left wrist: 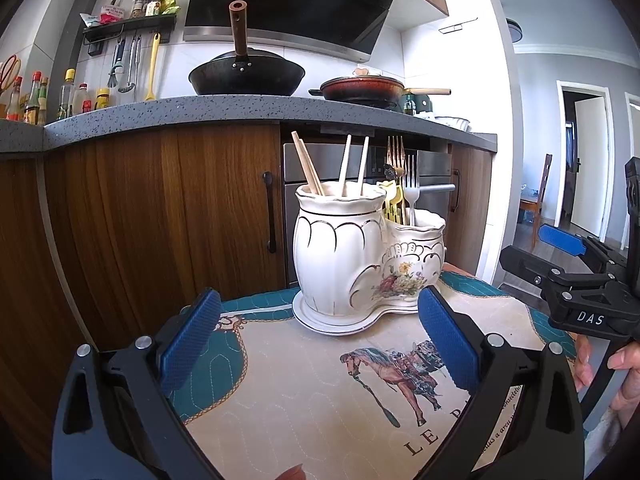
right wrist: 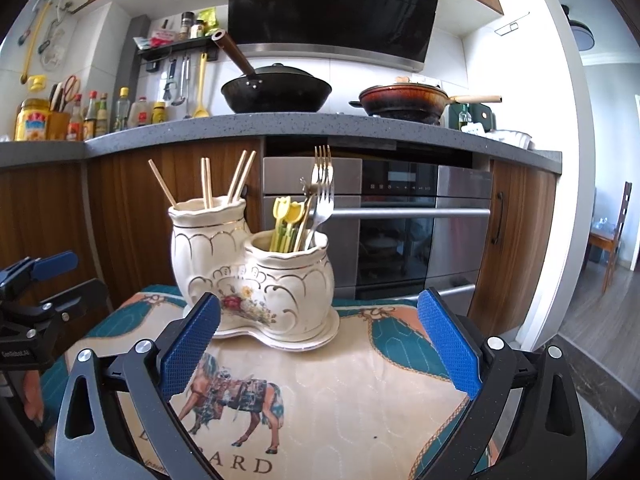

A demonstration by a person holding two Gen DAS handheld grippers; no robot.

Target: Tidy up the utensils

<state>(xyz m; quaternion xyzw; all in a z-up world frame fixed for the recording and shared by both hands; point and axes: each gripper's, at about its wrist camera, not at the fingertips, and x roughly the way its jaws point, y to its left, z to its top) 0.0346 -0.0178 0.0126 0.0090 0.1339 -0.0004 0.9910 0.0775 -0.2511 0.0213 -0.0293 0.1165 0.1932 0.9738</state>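
Two hand-held grippers, both spread wide with nothing between their blue pads. The left gripper point(left wrist: 320, 336) fills the lower part of its own view, black arms splayed to either side, pointing slightly downward. The right gripper point(right wrist: 320, 340) sits the same way in the lower part of its view. At the right edge of the left view, the person's right hand point(left wrist: 624, 372) wraps the right gripper's handle, fingers point(left wrist: 582, 364) curled forward.
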